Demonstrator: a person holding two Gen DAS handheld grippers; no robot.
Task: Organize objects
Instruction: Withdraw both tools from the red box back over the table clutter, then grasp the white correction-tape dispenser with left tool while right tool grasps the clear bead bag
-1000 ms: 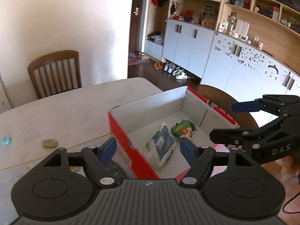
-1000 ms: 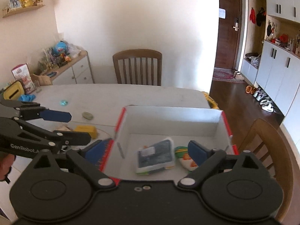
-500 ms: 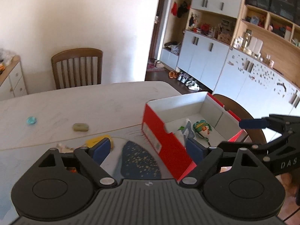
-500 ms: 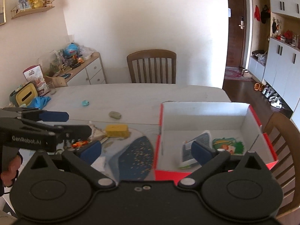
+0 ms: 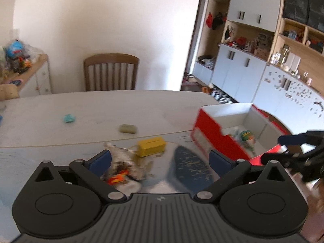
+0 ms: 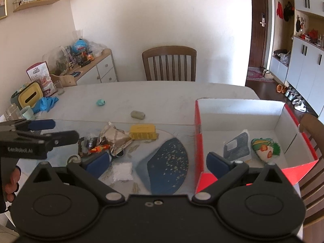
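Observation:
A red box with a white inside (image 6: 239,109) (image 5: 208,127) stands on the table's right side. It holds a dark pouch (image 6: 237,146) and a green-and-orange toy (image 6: 265,151). A yellow block (image 6: 142,131) (image 5: 150,146), an olive lump (image 6: 137,114) (image 5: 127,129), a teal piece (image 6: 100,102) (image 5: 69,118) and a crumpled wrapper pile (image 6: 113,136) (image 5: 123,162) lie left of the box. My left gripper (image 5: 160,160) is open and empty above the pile. My right gripper (image 6: 158,162) is open and empty at the box's near left corner.
A blue patterned mat (image 6: 168,160) lies beside the box. A white pad (image 6: 122,171) lies near the front. A chair (image 6: 169,63) stands behind the table, another (image 6: 311,141) at its right. A blue cloth (image 6: 45,104), jars and a yellow tissue box (image 6: 30,96) sit at the far left.
Both grippers have swung left, away from over the box toward the loose objects on the table. Both stay open and empty.

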